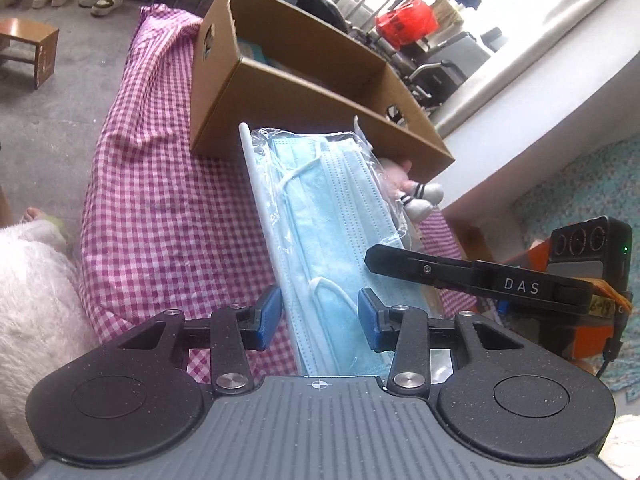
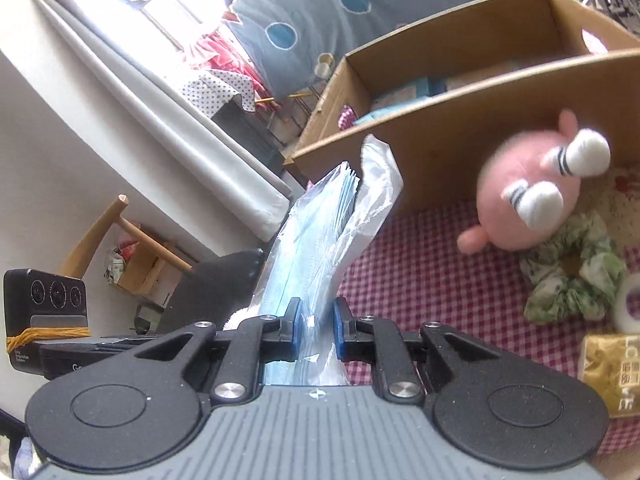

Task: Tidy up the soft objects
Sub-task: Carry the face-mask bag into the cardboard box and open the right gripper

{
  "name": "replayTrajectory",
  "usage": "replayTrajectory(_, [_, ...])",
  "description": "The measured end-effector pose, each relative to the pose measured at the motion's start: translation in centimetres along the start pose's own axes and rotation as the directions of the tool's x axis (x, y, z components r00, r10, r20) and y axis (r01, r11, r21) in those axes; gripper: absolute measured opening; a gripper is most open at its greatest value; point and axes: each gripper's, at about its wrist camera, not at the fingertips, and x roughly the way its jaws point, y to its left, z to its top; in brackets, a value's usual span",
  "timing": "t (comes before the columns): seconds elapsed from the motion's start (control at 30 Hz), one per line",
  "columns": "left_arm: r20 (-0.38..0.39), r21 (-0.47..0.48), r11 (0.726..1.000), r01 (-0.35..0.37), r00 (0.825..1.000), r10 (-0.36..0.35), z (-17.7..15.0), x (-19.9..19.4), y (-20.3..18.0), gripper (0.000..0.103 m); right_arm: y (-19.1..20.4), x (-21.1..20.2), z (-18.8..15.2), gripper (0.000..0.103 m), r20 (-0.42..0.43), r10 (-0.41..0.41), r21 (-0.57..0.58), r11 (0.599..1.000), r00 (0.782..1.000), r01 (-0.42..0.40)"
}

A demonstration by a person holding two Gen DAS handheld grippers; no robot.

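pink plush toy (image 2: pixel 532 188) blurred; gold packet (image 2: pixel 610 372) cut off.

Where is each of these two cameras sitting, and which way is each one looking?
Left wrist view: sits on the left gripper, looking along its fingers at the pack of masks and cardboard box; the right gripper crosses in from the side.
Right wrist view: sits on the right gripper, looking past the same pack to the box and pink plush toy; its own fingers show.
Shared: pack, box, plush toy, checked cloth.
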Motion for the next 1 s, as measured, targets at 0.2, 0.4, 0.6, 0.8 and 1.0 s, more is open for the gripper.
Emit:
replayTrajectory(0.2, [0.087, 0.069, 0.998, -0.01, 0.996, 0.004, 3.1, -1.3, -3.1, 0.041, 0.7, -2.0, 3.3, 0.017, 0.079, 0.026, -0.094, 0.995, 0.997, -0.019])
replayTrajectory(0.4, [0.126, 0.147, 0.989, -0.004, 0.992, -0.015, 7.7, 0.4, -6.3, 0.041, -0.8, -3.6, 7.9, 0.017, 0.143, 0.024, -0.136, 0.991, 0.989, -0.004])
replayTrajectory(0.6, [0.094, 0.181, 0.983, 0.034, 0.994, -0.051, 13.9, 5.3, -8.2, 0.041, -4.7, -4.5, 14.1, 0.017, 0.175, -0.016, -0.129, 0.991, 0.984, 0.039])
replayTrajectory(0.8, [0.02, 0.194, 0.979, 0.056, 0.998, -0.061, 20.2, 13.0, -9.8, 0.041, -9.9, -3.6, 20.4, 0.017, 0.155, -0.121, -0.124, 0.982, 0.98, 0.141])
replayTrajectory(1.0, [-0.11, 0.16, 0.985, 0.066, 0.993, -0.048, 24.1, 22.1, -9.9, 0.041, -16.0, -0.3, 25.3, 0.017, 0.076, -0.25, -0.112, 0.96, 0.965, 0.257])
